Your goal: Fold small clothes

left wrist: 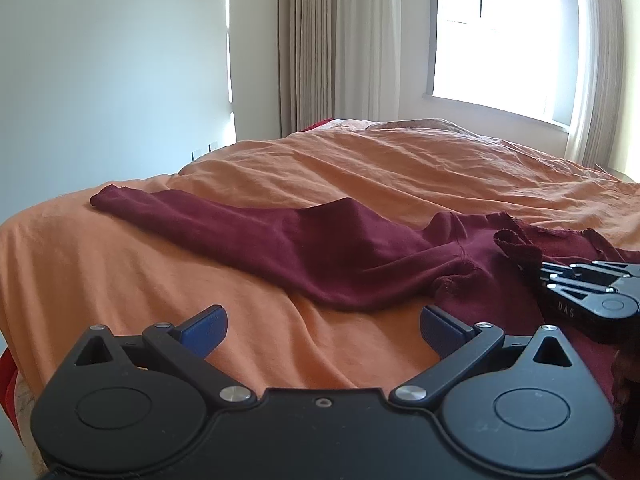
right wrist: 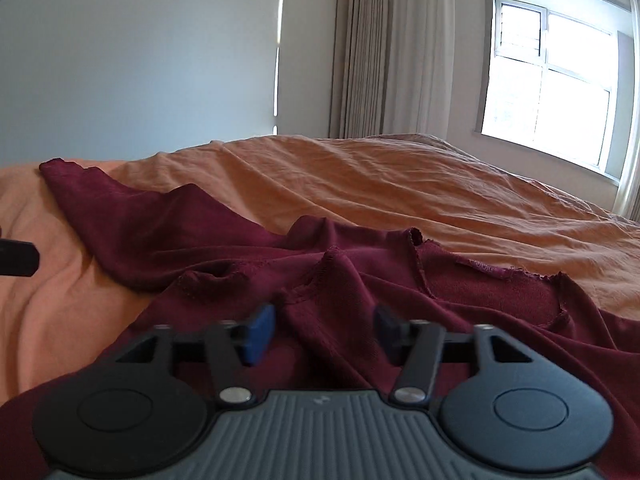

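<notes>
Orange bed [left wrist: 360,168] under the window [right wrist: 548,80] and curtain [left wrist: 312,40]. On the bed a dark red shirt [left wrist: 304,248], sleeve stretched out flat. Over the shirt's edge the left gripper [left wrist: 324,332] — spread wide, pinching nothing. Above the crumpled shirt middle the right gripper [right wrist: 324,332] — also spread, empty.

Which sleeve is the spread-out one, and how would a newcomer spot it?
Start at the orange bed below the window. A maroon top lies on its near edge. The sleeve runs flat from the top toward the left, its cuff nearest the blank wall, while the rest of the top is bunched.
</notes>
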Motion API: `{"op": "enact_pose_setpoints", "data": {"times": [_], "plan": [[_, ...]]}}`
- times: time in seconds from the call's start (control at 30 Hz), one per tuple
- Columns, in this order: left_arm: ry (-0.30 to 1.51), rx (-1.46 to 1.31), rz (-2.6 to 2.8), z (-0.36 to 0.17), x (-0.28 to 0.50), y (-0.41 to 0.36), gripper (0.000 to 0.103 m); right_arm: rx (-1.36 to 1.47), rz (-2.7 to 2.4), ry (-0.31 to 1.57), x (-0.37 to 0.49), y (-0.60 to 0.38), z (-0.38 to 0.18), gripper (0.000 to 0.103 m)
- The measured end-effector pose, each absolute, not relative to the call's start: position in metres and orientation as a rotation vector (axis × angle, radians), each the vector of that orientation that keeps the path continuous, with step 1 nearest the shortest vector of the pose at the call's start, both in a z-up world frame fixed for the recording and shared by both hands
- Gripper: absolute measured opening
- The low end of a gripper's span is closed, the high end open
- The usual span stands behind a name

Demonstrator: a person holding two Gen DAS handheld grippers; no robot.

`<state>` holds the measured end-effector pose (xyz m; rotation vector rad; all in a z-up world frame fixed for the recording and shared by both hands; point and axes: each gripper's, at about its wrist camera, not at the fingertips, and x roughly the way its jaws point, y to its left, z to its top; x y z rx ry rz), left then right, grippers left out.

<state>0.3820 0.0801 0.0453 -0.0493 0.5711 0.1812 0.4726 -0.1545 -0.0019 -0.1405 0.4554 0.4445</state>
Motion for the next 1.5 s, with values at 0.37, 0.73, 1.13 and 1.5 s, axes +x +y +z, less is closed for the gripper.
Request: {"op": "enact_pose_setpoints", "data": {"times": [0.37, 0.73, 1.13, 1.5], "plan": [[0.571, -0.097, 0.123, 0.036, 0.409, 0.031, 0.102, -0.166, 0.341, 0.401, 0.416, -0.268, 0.012, 0.103], [0.548, -0.066, 0.111, 0.0, 0.476, -0.057, 0.102, -0.133, -0.003, 0.414, 0.364, -0.389, -0.019, 0.103], [0.642, -0.047, 0.143, -0.034, 0.492, -0.057, 0.103, -0.196, -0.2, 0.392, 0.401, -0.388, -0.037, 0.085], [0.638, -0.051, 0.14, -0.037, 0.493, -0.056, 0.103, -0.18, -0.091, 0.494, 0.408, -0.386, -0.053, 0.014]]}}
